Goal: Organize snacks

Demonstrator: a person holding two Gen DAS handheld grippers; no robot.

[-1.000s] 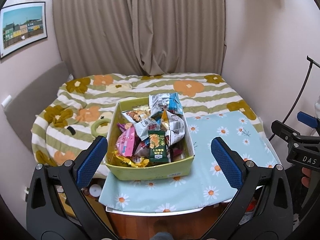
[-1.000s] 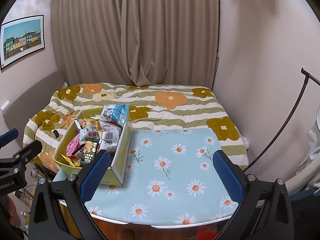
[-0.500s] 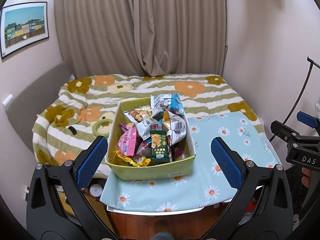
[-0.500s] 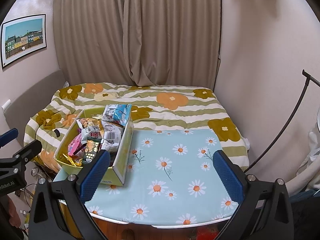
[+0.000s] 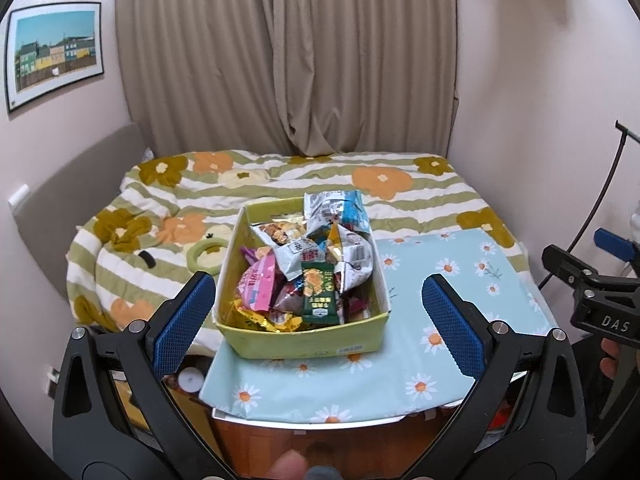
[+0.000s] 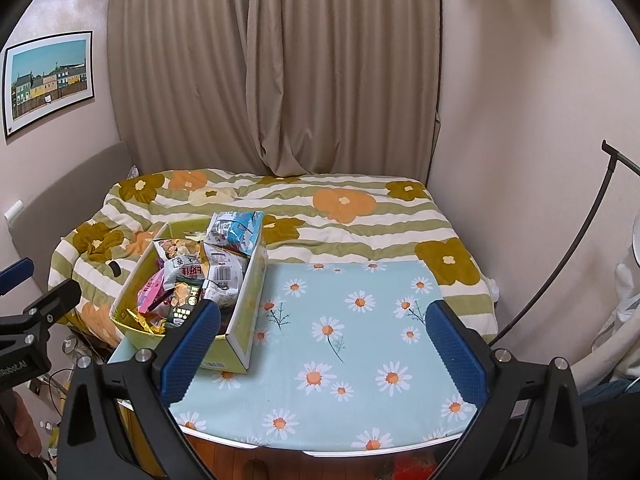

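Observation:
A yellow-green box [image 5: 308, 343] full of snack packets [image 5: 308, 268] stands on the left part of a small table covered by a light blue daisy cloth [image 5: 440, 344]. It also shows in the right wrist view [image 6: 248, 300], at the cloth's left edge. A dark green packet [image 5: 318, 294] stands upright near the box's front. My left gripper [image 5: 320, 320] is open and empty, held short of the box's front wall. My right gripper [image 6: 324, 354] is open and empty above the bare cloth [image 6: 360, 340], right of the box.
A bed with a green-striped flower blanket [image 5: 280, 188] lies behind the table. A green ring [image 5: 206, 254] lies on the blanket left of the box. Curtains [image 5: 288, 60] and pink walls close the back. A black stand [image 6: 580, 240] leans at the right.
Both grippers have drifted slightly, so the box and table sit a little higher and nearer in view. Both stay open and empty.

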